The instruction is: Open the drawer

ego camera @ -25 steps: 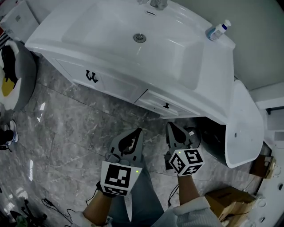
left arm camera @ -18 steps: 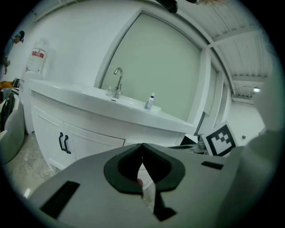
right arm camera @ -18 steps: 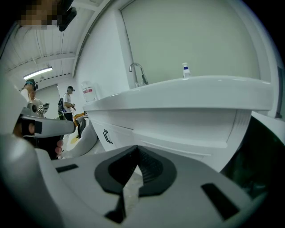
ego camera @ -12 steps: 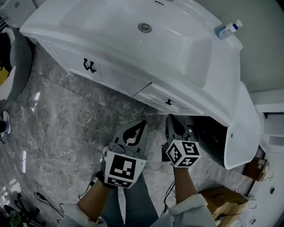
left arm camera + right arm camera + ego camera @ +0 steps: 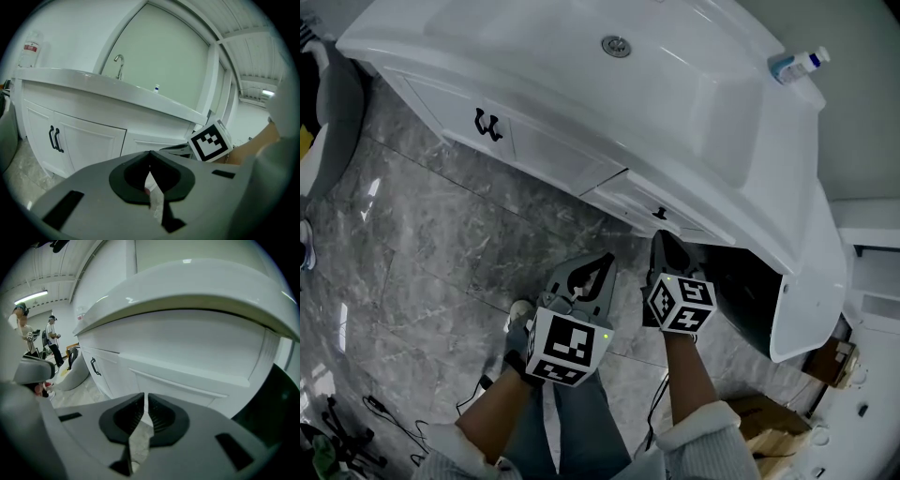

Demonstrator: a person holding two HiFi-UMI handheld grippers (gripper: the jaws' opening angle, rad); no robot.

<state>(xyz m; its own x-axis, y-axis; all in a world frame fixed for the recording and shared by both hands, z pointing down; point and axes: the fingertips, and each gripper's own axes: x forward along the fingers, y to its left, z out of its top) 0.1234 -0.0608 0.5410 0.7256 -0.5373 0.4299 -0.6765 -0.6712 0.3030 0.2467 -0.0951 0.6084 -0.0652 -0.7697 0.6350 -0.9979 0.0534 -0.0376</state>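
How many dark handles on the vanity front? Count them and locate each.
3. Two door handles side by side on the cabinet doors at left; one drawer pull on the drawer front, right of them. Others may be hidden under the basin rim.

I count two grippers, the left gripper (image 5: pixel 602 262) and the right gripper (image 5: pixel 662 239), and each carries one marker cube. The vanity gives me one basin (image 5: pixel 684 89) with one drain (image 5: pixel 616 45), one faucet (image 5: pixel 119 63), one drawer (image 5: pixel 630 195) with one knob (image 5: pixel 659 214), and two black door handles (image 5: pixel 488 124) side by side. I also make out two bottles, a small bottle (image 5: pixel 795 64) and a clear bottle (image 5: pixel 29 47), and two people (image 5: pixel 52 338) standing far off.
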